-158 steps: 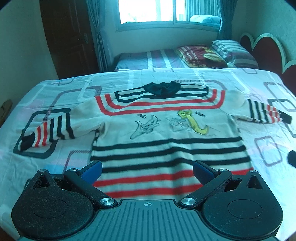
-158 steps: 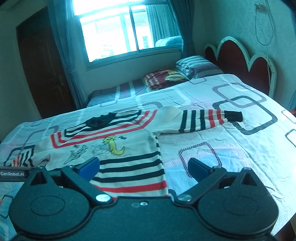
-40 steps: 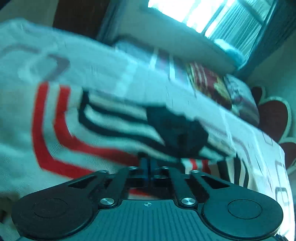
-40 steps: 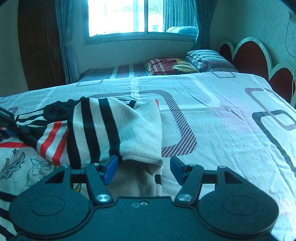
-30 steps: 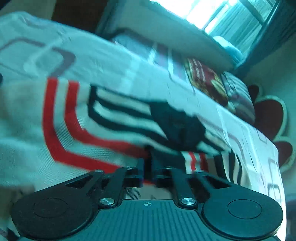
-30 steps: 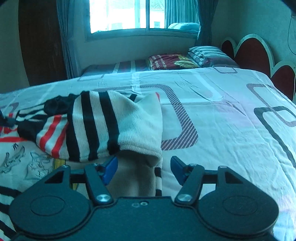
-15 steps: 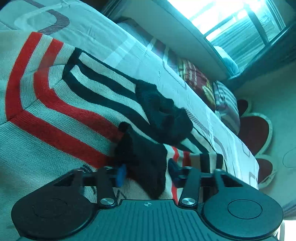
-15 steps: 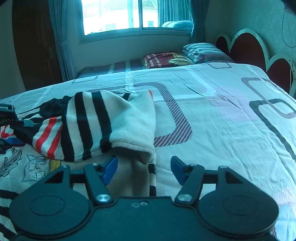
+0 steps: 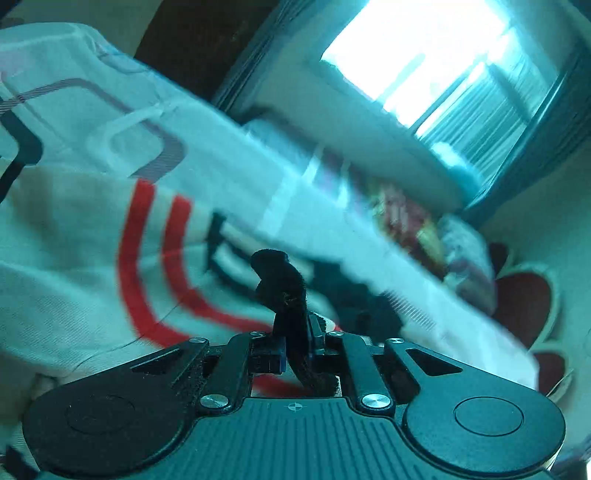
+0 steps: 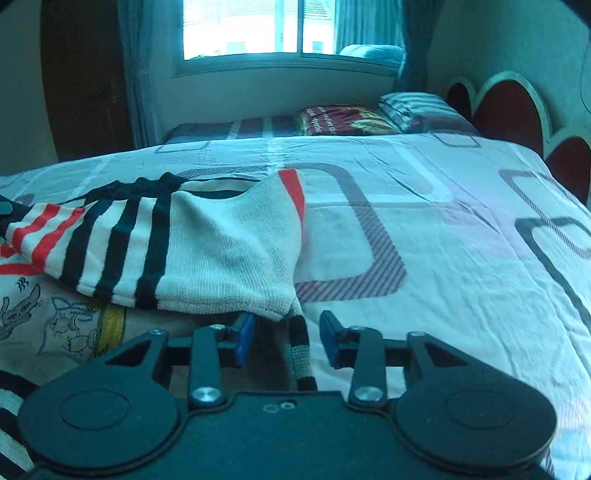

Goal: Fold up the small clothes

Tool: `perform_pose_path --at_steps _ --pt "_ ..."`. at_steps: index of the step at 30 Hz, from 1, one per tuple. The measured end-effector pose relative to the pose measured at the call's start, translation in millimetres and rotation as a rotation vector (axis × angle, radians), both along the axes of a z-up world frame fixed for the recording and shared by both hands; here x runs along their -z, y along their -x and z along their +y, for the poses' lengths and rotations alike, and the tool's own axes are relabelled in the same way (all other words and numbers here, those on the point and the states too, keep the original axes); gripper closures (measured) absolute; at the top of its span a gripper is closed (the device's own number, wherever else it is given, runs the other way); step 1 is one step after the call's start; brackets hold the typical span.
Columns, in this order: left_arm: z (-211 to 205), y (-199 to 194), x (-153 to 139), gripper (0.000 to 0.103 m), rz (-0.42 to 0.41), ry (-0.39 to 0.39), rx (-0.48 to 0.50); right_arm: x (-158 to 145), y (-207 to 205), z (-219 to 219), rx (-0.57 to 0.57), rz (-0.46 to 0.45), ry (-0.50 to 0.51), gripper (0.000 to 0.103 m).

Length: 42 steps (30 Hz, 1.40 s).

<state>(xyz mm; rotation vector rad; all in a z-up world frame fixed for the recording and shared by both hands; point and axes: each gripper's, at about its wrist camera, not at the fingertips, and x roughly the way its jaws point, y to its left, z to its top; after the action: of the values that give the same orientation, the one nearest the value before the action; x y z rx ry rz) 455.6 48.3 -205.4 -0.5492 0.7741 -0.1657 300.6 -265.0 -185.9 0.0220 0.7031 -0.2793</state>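
A small cream sweater [image 10: 66, 325] with black and red stripes and cartoon prints lies on the bed [image 10: 424, 229]. Its right sleeve [image 10: 207, 251] is folded over the chest toward the left. My right gripper [image 10: 287, 341] is open just behind the sleeve's fold at the sweater's right edge. In the blurred left wrist view, my left gripper [image 9: 295, 347] is shut on the black cuff [image 9: 282, 280] of a sleeve, which sticks up between the jaws above the sweater's red-striped shoulder [image 9: 147, 266].
The bed sheet is white with rounded-rectangle patterns. Pillows [image 10: 417, 110] and a folded blanket [image 10: 343, 120] lie at the far end under the window [image 10: 288, 26]. A red scalloped headboard [image 10: 517, 107] stands at the right. A dark wooden door [image 10: 85, 81] is at the left.
My left gripper, open around the black cuff half a second ago, has shut on it and is moving fast. My right gripper stays open at the folded right sleeve.
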Motion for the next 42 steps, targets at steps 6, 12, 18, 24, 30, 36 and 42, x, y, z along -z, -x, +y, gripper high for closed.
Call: perform_pose_path --at_steps 6,12,18,24,30,36,42 --pt "-18 4 29 0.093 0.029 -0.156 0.072 15 16 -52 0.209 -0.034 -0.333 0.091" --pt "2 27 1 0.092 0.014 -0.171 0.07 0 30 -46 0.18 -0.006 -0.264 0.075" --pt "15 39 -25 0.092 -0.059 -0.203 0.004 -24 23 -57 0.17 -0.064 -0.241 0.069" --pt "10 24 -20 0.092 -0.026 -0.202 0.024 -17 -40 -64 0.122 -0.058 -0.267 0.058" --pt "-30 -2 3 0.092 0.019 -0.221 0.109 -2 -103 -71 0.113 -0.028 -0.273 0.058" --pt "-31 -4 19 0.093 0.015 -0.26 0.11 10 -125 -74 0.113 -0.019 -0.287 0.084" --pt "-35 -1 18 0.093 0.004 -0.305 0.112 10 -123 -76 0.132 -0.011 -0.192 0.09"
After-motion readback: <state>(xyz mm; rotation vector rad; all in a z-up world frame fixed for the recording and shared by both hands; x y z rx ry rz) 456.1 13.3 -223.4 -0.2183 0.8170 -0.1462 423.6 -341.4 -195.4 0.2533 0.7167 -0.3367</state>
